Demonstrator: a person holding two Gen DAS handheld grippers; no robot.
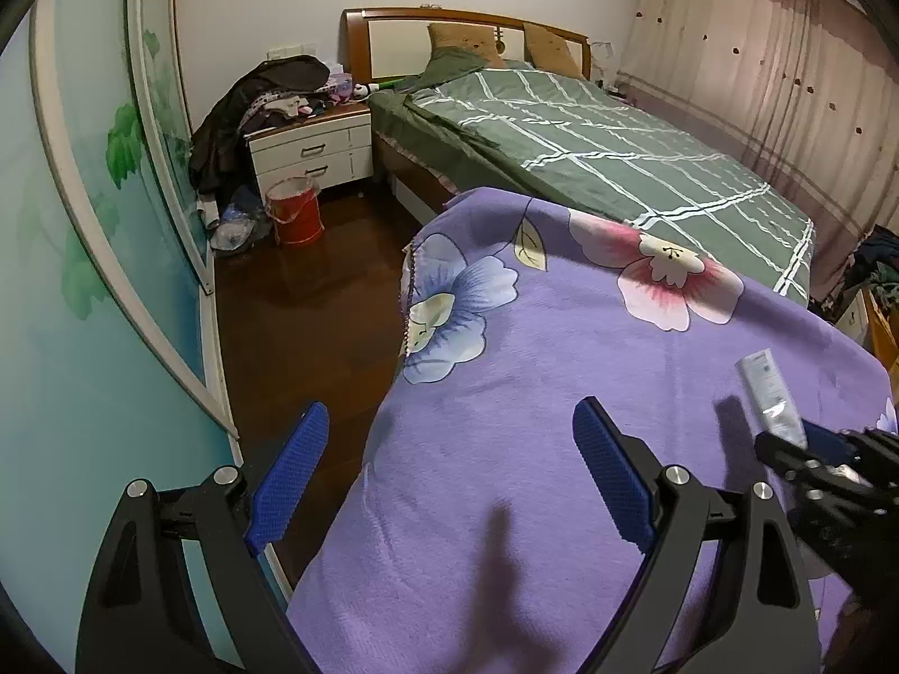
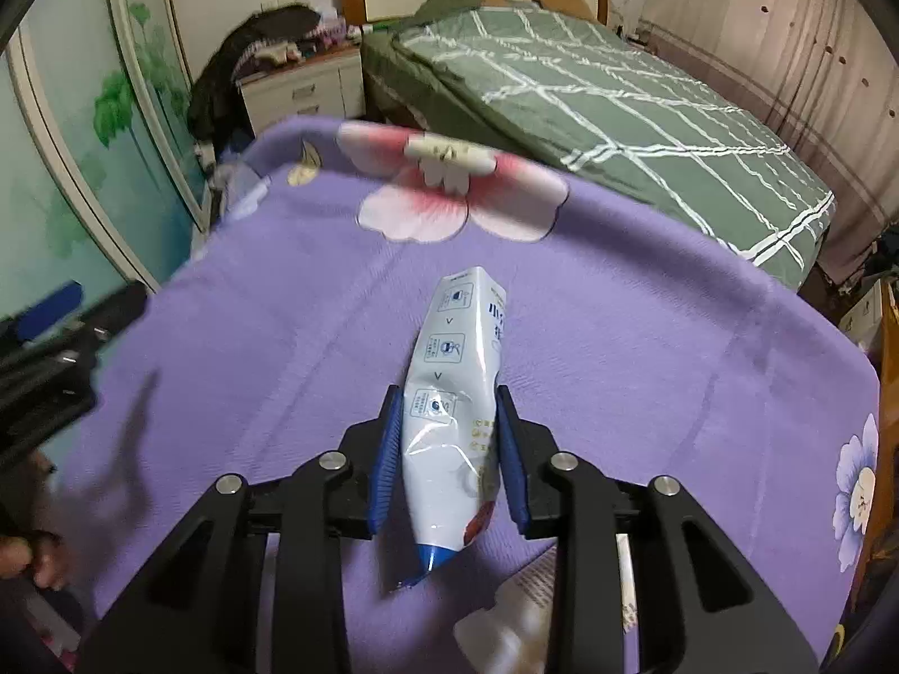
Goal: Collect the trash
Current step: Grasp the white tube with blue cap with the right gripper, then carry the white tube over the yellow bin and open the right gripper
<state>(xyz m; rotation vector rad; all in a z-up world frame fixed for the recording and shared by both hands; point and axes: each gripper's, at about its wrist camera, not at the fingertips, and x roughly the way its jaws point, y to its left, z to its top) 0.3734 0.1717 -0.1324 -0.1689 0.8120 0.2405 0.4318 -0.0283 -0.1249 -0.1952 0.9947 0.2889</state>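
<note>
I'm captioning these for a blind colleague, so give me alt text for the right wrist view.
The right tongs have their blue pads on both sides of a crinkled white snack packet lying on a purple floral blanket. Behind it stands a bed with a green checked cover. The left tongs show at the left edge.

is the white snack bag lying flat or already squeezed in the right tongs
Squeezed: the white snack bag sits between the right tongs, both blue pads pressing its crumpled sides, over the purple blanket.
</note>
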